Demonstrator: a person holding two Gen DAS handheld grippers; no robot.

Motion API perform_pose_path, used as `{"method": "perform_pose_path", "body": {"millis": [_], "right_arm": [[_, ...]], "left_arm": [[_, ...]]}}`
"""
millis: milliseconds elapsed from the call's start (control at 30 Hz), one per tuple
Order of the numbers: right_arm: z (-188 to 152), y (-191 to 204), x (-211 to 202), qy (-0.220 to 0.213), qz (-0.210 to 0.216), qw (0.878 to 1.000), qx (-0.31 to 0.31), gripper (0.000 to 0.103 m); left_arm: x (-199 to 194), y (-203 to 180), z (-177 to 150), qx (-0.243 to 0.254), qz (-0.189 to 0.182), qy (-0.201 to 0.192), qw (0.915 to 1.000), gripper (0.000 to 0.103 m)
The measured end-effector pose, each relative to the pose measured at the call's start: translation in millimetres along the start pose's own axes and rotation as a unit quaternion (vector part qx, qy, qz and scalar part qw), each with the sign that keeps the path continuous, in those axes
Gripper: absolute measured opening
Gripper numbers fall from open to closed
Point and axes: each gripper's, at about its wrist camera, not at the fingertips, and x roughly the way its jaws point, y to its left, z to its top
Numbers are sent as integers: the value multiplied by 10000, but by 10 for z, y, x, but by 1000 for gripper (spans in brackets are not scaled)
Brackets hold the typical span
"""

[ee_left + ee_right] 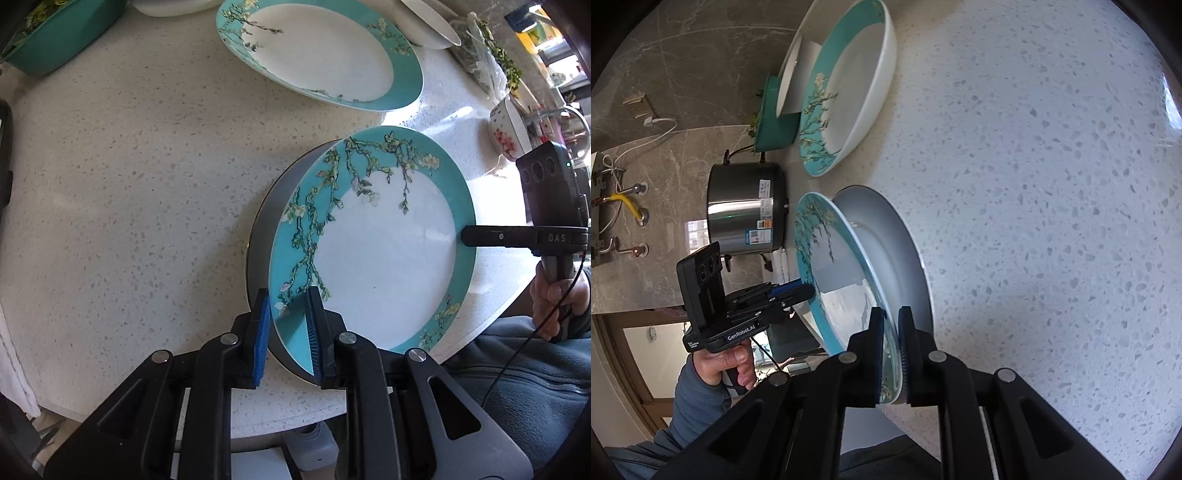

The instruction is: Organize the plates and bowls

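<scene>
- Left gripper (289,325): jaws pinched on the near rim of the held plate (373,240); one blue pad above the rim, the other below.
- Right gripper (891,354): jaws pinched on the opposite rim of that plate; seen from the left wrist as a black finger lying across the teal border at the plate's right edge.
- Held plate: teal border with a blossom branch, white centre; carried tilted by both grippers, directly above the grey plate (266,221) and not yet flat on it. Whether any edge already touches the grey plate cannot be told.
- Grey plate: flat on the counter (129,184), near its front edge, mostly covered by the held plate.
- Deep dish (317,55): same teal blossom pattern, resting on the counter farther back, well apart from the forming stack; not yet gathered.
- White dish (430,22): just behind the deep dish, at the frame's top edge; also unsorted.
- Green tub (55,40) with greens, far corner; small floral bowl (506,129) at the right edge; steel pot (746,210) against the wall.
- Progress, as judged: early to middle. One stacking step nearly complete, pending lowering and release; deep dish, white dish and floral bowl left to group.
</scene>
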Motion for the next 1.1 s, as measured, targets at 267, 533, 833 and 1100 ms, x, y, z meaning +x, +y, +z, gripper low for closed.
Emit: {"method": "perform_pose_path", "body": {"millis": [267, 533, 833, 1100], "right_arm": [[1, -13, 3, -25, -181, 9998, -44, 12], [-26, 312, 106, 49, -1022, 9899, -983, 13], [-64, 500, 178, 52, -1587, 9737, -1635, 16], [-69, 564, 169, -8, -1634, 9699, -1807, 36]], "left_arm": [[141, -100, 137, 73, 67, 75, 9999, 17], [180, -217, 148, 141, 381, -18, 9992, 18], [161, -193, 108, 205, 566, -76, 9982, 18], [34, -62, 62, -108, 421, -474, 9979, 50]]}}
